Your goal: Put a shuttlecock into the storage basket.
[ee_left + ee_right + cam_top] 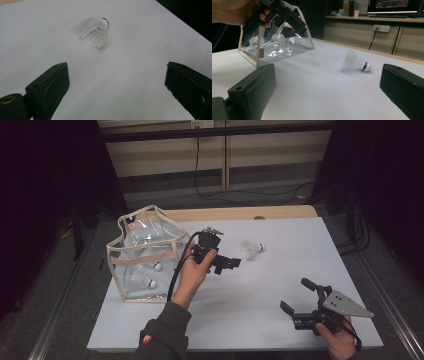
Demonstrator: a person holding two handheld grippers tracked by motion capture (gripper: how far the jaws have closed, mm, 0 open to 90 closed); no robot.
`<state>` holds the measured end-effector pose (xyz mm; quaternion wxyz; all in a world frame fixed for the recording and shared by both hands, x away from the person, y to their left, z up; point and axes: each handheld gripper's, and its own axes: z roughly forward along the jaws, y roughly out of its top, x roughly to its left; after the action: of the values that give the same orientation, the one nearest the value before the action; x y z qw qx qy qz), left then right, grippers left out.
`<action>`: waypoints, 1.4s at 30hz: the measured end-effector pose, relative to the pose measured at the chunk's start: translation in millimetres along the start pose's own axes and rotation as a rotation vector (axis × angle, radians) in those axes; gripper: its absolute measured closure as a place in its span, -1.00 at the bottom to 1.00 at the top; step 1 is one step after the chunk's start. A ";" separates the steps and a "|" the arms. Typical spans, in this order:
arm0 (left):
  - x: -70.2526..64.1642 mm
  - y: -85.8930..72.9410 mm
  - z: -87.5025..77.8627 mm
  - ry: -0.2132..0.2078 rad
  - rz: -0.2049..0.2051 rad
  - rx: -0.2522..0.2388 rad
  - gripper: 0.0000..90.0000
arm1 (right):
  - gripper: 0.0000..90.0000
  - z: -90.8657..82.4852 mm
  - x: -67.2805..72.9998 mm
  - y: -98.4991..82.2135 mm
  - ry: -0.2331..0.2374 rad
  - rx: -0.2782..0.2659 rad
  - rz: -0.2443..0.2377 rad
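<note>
A white table (280, 285) has a clear bag (145, 255) with a cream trim standing on its left side. Two white birdies sit inside the bag, one (158, 266) a little farther back than the other (150, 283). A third birdie (252, 249) lies on its side out on the open table, well apart from the bag (it has a blue band near its round white tip, seen in the right gripper view). The person's left hand (192, 272) holds the left gripper (225, 264) up above the table, just to the right of the bag and near the loose birdie. Its two black jaws are spread wide with nothing between them, and in the left gripper view the birdie (96, 31) lies on the table past them. The right hand (340, 340) holds the right gripper (297, 296) near the front right corner of the table, far from the birdie. Its jaws are spread wide too, and they hold nothing. A grey three-cornered plate (345, 304) sits on top of it. In the right gripper view the birdie (357, 63) lies on the table ahead, with the bag (274, 45) and the left gripper (284, 15) to the left of it. Black cables (210, 175) hang down the wall behind the table.
</note>
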<state>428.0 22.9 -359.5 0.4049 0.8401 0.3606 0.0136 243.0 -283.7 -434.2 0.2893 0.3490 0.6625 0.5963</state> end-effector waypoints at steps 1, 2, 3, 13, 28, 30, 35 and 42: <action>0.3 -0.6 0.8 -0.003 -0.006 -0.009 -0.87 | -0.99 0.0 0.0 0.0 0.000 0.000 0.000; 0.5 -1.2 1.7 0.000 -0.004 -0.012 -0.87 | -0.99 0.0 0.2 0.1 -0.001 0.000 0.000; 0.5 -2.0 2.7 0.001 0.002 -0.016 -0.88 | -0.99 0.0 0.2 0.1 -0.001 0.000 0.000; 4.2 -8.0 15.2 0.023 0.050 -0.074 -0.88 | -0.99 0.4 -0.2 -0.3 0.000 -0.001 -0.002; 10.0 -9.4 31.7 0.022 0.014 -0.069 -0.89 | -0.99 0.6 -0.6 -0.6 -0.001 -0.001 -0.003; 10.3 -9.8 34.1 0.034 0.007 -0.073 -0.89 | -0.99 0.7 -0.1 -0.4 -0.001 -0.002 -0.001; 11.5 -9.6 37.2 0.037 0.003 -0.080 -0.89 | -0.99 0.6 0.0 -0.4 -0.003 0.001 -0.003; 12.8 -9.8 40.5 0.035 -0.004 -0.082 -0.89 | -0.99 -1.3 -0.9 -1.1 -0.008 0.005 -0.003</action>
<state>444.4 7.6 -396.9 0.4328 0.8218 0.3682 0.0422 242.4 -285.2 -435.1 0.2920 0.3511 0.6632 0.5930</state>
